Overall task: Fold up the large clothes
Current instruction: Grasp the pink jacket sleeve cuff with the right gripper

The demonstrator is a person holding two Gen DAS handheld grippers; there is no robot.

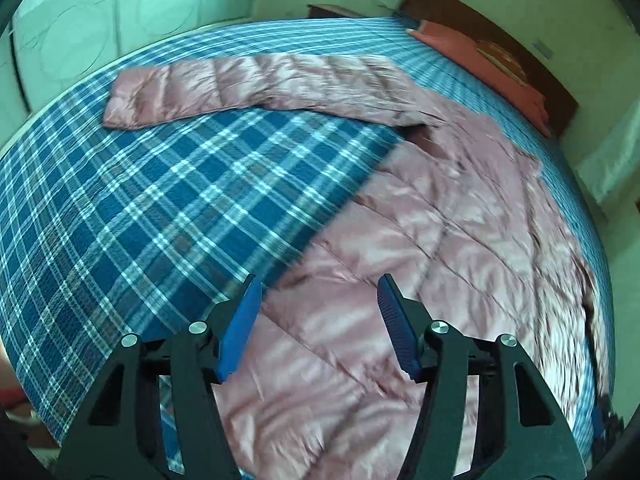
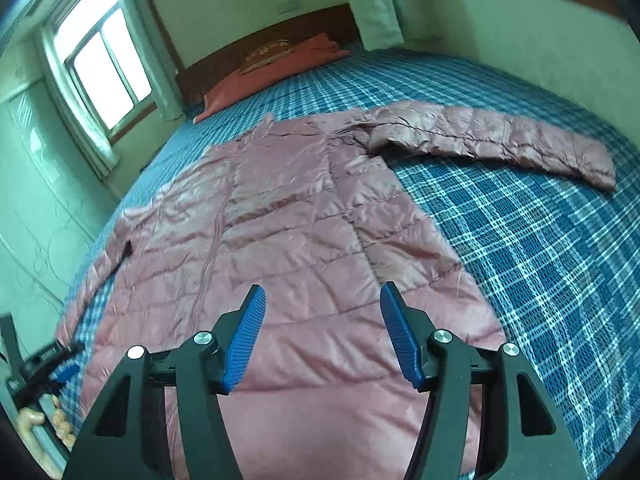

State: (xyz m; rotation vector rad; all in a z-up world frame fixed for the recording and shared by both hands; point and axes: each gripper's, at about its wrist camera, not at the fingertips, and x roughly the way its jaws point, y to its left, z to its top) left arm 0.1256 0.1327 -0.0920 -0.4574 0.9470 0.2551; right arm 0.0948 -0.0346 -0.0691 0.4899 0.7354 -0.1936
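A pink quilted down jacket [image 1: 420, 248] lies flat on a bed with a blue plaid cover [image 1: 140, 208]. One sleeve [image 1: 248, 88] stretches out sideways over the plaid. In the right wrist view the jacket [image 2: 288, 220] fills the middle, its sleeve [image 2: 500, 140] reaching right. My left gripper [image 1: 318, 292] is open and empty, above the jacket's lower body near its edge. My right gripper [image 2: 322, 300] is open and empty, above the jacket's lower hem. The left gripper also shows at the lower left of the right wrist view [image 2: 52, 364], held in a hand.
A red pillow [image 2: 272, 76] lies at the dark wooden headboard [image 2: 280, 36]. A window [image 2: 104, 52] and a pale wardrobe [image 2: 36, 184] stand beside the bed. Bare plaid cover [image 2: 540, 260] lies right of the jacket.
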